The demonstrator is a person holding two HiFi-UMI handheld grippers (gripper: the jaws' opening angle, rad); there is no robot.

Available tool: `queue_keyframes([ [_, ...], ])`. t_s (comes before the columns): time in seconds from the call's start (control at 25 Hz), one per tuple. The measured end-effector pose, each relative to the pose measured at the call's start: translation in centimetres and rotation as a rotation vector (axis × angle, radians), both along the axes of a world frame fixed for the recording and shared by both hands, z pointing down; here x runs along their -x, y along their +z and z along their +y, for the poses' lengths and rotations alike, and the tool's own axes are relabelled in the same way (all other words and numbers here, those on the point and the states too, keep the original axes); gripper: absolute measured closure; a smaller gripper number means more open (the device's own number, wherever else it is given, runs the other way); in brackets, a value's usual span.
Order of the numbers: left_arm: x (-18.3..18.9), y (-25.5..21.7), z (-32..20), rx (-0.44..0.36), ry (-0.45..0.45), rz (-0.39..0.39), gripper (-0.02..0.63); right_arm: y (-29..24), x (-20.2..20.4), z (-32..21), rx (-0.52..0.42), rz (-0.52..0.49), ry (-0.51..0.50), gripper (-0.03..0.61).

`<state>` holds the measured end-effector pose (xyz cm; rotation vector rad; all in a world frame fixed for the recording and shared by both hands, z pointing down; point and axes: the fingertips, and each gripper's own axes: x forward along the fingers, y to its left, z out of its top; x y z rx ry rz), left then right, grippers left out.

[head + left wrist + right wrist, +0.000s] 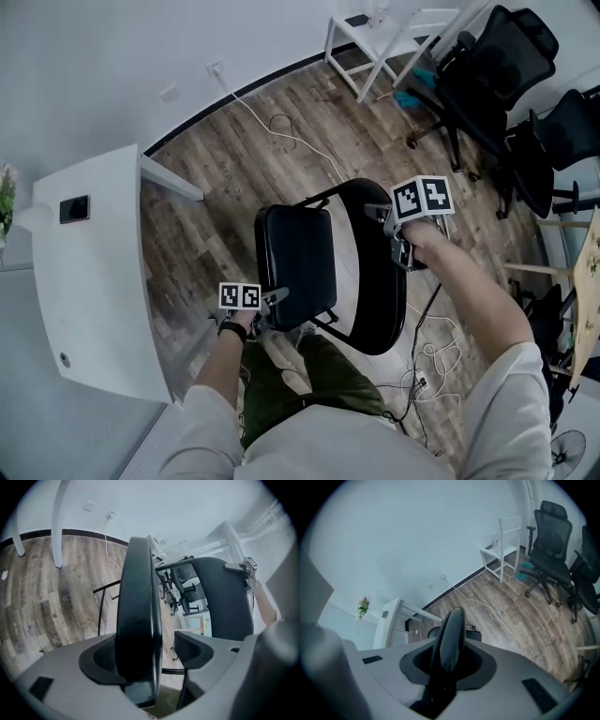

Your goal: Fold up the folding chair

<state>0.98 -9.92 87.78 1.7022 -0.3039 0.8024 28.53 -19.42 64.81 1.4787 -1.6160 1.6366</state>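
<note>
The folding chair stands on the wood floor just in front of me. Its black padded seat [295,262] is tipped up toward the black backrest [375,281]. My left gripper [272,305] is at the seat's near edge. In the left gripper view that seat edge [138,597] stands between the jaws of the left gripper [152,653], against one pad with a gap to the other. My right gripper [398,246] is at the backrest's top. In the right gripper view the right gripper [447,660] is shut on the backrest edge [450,634].
A white desk [94,272] stands close on the left. Black office chairs [497,66] and a white shelf unit [384,37] are at the back right. A white cable [281,131] runs across the floor, with more cables [431,347] at the right. My legs [281,384] are right behind the chair.
</note>
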Motion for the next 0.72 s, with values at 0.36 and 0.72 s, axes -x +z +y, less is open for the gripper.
queue_keyframes([
  [0.36, -7.3, -4.9, 3.5, -0.024, 0.05, -0.01, 0.242, -2.4, -0.8, 0.5, 0.028, 0.034, 0.011, 0.477],
  [0.72, -14.0, -7.6, 6.9, -0.052, 0.189, 0.014, 0.242, -4.0, 0.1, 0.2, 0.037, 0.021, 0.054, 0.454],
])
